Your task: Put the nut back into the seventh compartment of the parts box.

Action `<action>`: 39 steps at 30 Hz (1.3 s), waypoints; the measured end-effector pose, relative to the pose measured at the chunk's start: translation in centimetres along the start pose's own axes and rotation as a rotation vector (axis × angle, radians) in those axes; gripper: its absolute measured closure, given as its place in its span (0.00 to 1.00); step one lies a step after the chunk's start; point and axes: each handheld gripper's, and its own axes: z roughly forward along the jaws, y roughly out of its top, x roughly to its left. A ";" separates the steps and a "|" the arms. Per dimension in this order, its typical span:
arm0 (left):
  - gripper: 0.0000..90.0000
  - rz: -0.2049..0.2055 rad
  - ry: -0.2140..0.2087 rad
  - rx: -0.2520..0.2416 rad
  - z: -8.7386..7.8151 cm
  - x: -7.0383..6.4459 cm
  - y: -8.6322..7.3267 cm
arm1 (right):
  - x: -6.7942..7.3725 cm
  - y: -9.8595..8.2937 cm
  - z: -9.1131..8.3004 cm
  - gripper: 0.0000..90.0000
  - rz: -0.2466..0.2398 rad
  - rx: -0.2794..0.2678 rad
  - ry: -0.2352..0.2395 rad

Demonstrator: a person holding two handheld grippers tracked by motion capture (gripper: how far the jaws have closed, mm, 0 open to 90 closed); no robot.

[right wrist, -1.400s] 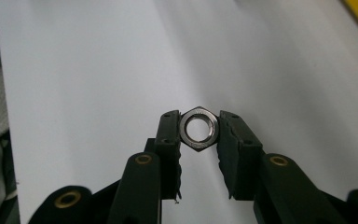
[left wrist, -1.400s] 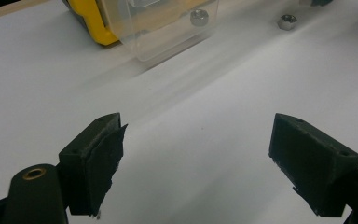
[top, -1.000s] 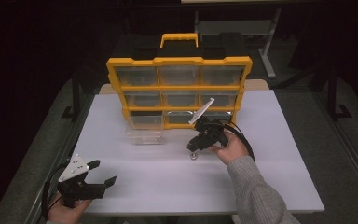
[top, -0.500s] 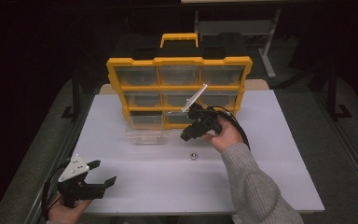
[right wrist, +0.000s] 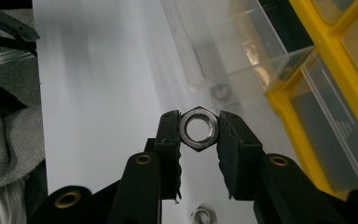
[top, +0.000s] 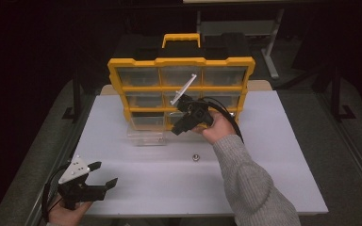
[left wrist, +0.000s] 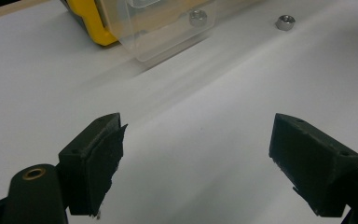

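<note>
Drawer (right wrist: 223,70), clear plastic, pulled out at the yellow organizer (top: 181,66) foot, holds what looks like one nut; hex nut (right wrist: 198,129) clamped flat-to-flat between right gripper (right wrist: 198,135) pads, bore facing the camera; left gripper (left wrist: 196,163) gapes over the table (top: 273,155)

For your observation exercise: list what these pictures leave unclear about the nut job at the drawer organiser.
- High view: the nut held in the right tongs is too small to see.
- High view: the upper drawers' contents are blurred behind frosted plastic.
- Left gripper view: the organiser is cut off by the top edge.
- Right gripper view: the loose nut is cut by the bottom edge.
</note>
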 end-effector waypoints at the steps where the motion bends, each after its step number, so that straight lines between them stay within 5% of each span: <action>1: 0.19 0.000 -0.001 0.000 0.0 0.0 0.0 | 0.0 0.3 0.0 0.77 0.001 -0.001 0.003; 24: 0.19 0.001 -0.004 -0.002 -0.1 0.2 0.0 | 0.0 6.6 1.7 0.77 -0.036 0.006 0.021; 32: 0.19 0.009 -0.005 0.004 -0.1 0.1 0.0 | -0.2 8.1 4.0 0.77 -0.048 0.030 0.014; 39: 0.19 0.009 -0.005 0.003 -0.1 0.1 0.0 | -1.0 8.0 6.2 0.77 -0.013 0.085 -0.004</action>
